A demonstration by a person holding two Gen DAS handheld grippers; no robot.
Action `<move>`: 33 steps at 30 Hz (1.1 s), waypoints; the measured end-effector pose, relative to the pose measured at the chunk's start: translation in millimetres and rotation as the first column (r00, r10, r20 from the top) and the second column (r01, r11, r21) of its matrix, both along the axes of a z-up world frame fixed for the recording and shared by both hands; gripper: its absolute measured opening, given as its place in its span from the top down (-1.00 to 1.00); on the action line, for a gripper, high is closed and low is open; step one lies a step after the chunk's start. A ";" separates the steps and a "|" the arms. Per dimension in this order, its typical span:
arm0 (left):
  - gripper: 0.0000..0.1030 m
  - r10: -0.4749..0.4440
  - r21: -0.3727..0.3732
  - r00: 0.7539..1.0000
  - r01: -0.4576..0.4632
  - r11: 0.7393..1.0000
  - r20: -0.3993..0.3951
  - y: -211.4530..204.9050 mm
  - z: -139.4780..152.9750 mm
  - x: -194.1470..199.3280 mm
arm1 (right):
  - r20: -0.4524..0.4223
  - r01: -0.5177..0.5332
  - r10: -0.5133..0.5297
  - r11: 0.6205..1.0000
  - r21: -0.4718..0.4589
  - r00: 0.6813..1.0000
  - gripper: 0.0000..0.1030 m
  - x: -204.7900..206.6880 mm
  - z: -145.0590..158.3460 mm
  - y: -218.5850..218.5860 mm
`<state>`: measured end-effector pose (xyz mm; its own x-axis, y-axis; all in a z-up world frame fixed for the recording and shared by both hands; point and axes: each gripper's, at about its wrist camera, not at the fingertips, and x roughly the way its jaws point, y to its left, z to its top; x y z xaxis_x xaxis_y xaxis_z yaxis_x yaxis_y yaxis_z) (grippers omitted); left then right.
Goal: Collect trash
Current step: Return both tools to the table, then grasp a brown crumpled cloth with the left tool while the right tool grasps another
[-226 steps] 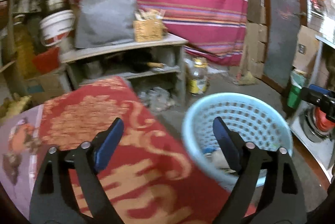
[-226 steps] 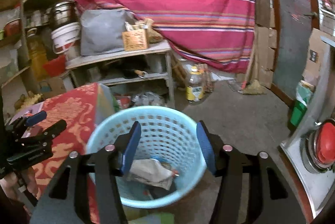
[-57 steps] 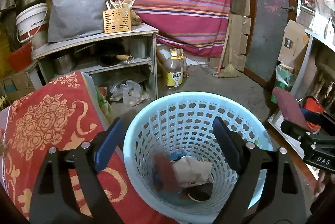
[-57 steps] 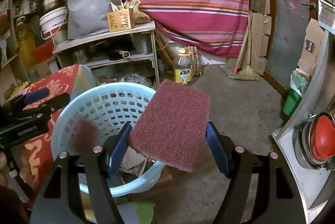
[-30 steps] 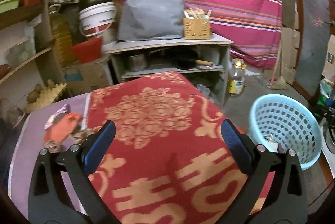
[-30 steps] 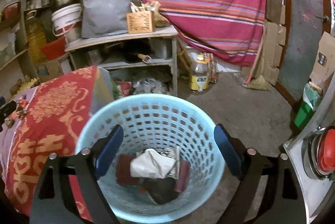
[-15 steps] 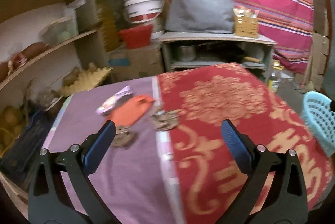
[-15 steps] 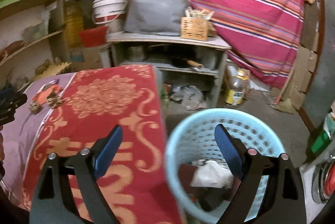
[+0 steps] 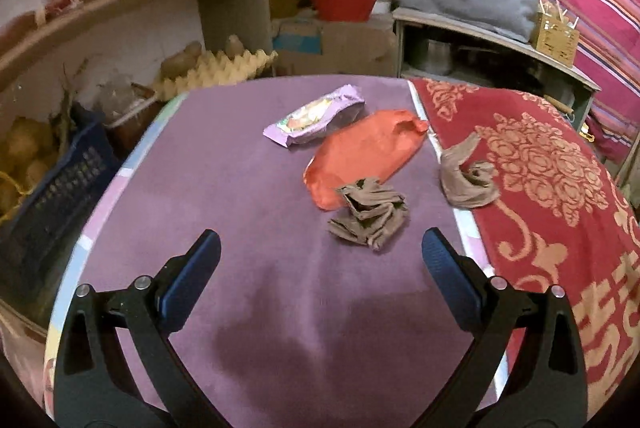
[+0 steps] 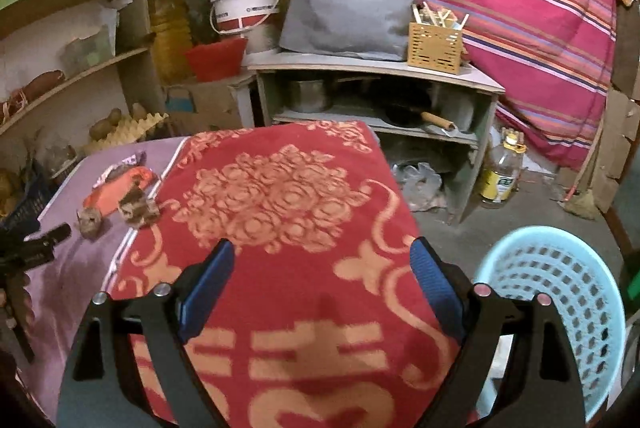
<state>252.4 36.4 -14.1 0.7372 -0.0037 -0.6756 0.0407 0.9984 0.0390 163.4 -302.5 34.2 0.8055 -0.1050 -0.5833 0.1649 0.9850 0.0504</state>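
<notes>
Left wrist view now faces table trash (image 9: 367, 218) instead of basket; both claws gape empty

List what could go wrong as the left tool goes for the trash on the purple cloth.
1. The crumpled brown stocking wad overlaps the flat orange bag, so the open left tool may snag both or drag one.
2. The second brown wad straddles the seam with the red patterned blanket; a pinch could catch fabric.
3. The pale blue plastic basket sits off the blanket's far side, a long carry for limp items.
</notes>
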 end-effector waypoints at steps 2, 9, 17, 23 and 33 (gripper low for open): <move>-0.88 -0.010 0.002 1.000 0.010 1.000 -0.001 -3.1 -3.6 8.8 | -0.005 -0.007 0.007 1.000 0.001 1.000 -0.70 6.8 -2.5 5.2; -0.45 -0.077 0.005 0.996 0.077 0.997 -0.051 -22.9 -16.4 35.3 | -0.061 0.004 -0.005 1.000 -0.019 0.998 -0.70 21.5 -14.0 9.8; 0.06 -0.116 -0.040 0.990 0.113 0.993 -0.076 -19.5 -17.5 37.4 | -0.098 0.005 -0.004 1.000 0.017 0.995 -0.70 28.3 -22.8 19.5; 0.06 -0.096 0.028 0.995 0.096 0.995 -0.010 -5.8 14.2 9.0 | -0.087 -0.083 0.082 0.997 -0.008 0.993 -0.70 31.4 -17.1 56.1; 0.05 -0.015 0.017 0.999 0.014 1.000 0.045 49.0 31.7 -15.2 | -0.131 -0.179 0.166 0.979 -0.100 0.977 -0.70 79.2 -18.4 128.7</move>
